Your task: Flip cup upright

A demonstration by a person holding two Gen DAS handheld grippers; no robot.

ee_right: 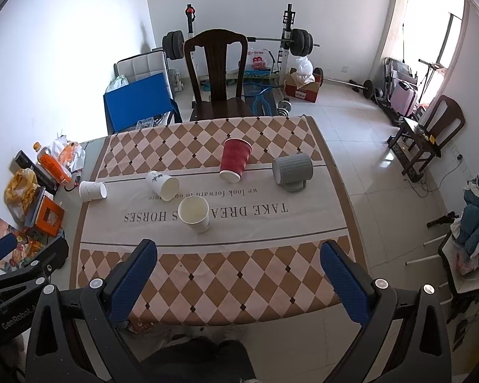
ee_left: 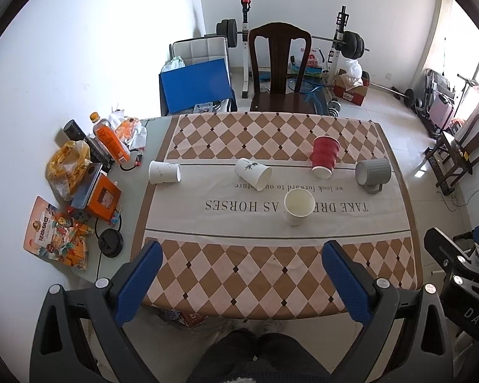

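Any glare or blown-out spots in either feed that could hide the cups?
Left wrist view: the wall left of the table is blown out; all cups read clearly, including the red cup. Right wrist view: the window at right is overexposed, the floor shines, but the gray mug stays sharp. Fisheye bends both edges.

Both wrist views high, forward-down, well back; shared table (ee_left: pixel 271 274).
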